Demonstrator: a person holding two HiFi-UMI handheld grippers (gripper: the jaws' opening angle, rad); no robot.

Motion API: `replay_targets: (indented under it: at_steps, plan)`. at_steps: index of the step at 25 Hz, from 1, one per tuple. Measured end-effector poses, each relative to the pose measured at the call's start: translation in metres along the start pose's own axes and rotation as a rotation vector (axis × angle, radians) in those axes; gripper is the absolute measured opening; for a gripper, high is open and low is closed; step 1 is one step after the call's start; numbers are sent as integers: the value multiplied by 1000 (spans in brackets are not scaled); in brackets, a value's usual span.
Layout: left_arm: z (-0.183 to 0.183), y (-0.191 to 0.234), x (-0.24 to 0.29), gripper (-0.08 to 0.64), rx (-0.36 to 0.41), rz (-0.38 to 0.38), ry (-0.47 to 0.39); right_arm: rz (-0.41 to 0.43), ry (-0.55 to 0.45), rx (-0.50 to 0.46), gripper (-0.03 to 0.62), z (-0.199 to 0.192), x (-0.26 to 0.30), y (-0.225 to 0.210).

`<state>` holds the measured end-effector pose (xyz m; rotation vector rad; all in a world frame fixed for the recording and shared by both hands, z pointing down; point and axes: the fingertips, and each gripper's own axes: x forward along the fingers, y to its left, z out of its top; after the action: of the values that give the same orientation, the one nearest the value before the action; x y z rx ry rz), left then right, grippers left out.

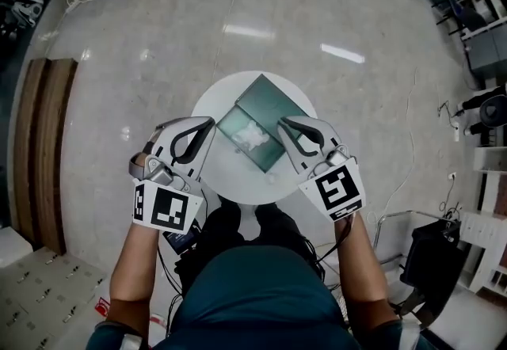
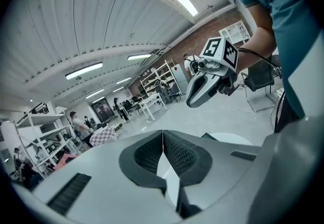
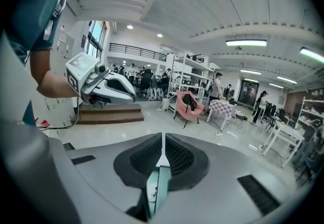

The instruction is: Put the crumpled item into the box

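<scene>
On a small round white table (image 1: 230, 186) lies an open dark green box (image 1: 272, 101) with a white crumpled item (image 1: 253, 135) inside it. My left gripper (image 1: 207, 123) hovers at the box's left side, jaws shut with nothing between them. At the box's right side my right gripper (image 1: 283, 124) is likewise shut and empty. In the left gripper view the shut fingertips (image 2: 162, 134) point across at the right gripper (image 2: 193, 100). In the right gripper view the shut fingertips (image 3: 162, 138) sit above the box's green edge (image 3: 158, 190), with the left gripper (image 3: 132, 97) opposite.
The table stands on a pale glossy floor (image 1: 158, 39). Wooden steps (image 1: 40, 150) lie at the left. White racks and a black chair (image 1: 432, 269) stand at the right. My legs are right at the table's near edge. Cables trail across the floor.
</scene>
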<state>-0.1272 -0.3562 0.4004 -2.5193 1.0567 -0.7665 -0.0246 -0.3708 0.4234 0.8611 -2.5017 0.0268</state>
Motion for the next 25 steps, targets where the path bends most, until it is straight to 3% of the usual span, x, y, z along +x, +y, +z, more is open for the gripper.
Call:
replay_targets:
  at_steps: [7, 12, 16, 19, 25]
  plan:
    - [51, 10, -29, 20, 37, 16, -58, -49, -129, -181, 43, 82, -59, -2]
    - [81, 9, -45, 20, 67, 21, -93, -128, -247, -122, 41, 124, -103, -2]
    - [104, 6, -54, 20, 89, 28, -115, -170, -250, -110, 41, 134, -133, -3]
    - [116, 3, -63, 20, 80, 36, -134, -180, -238, -163, 37, 138, -149, 1]
    - [123, -10, -72, 20, 79, 40, -135, -181, -239, -183, 37, 137, -166, 9]
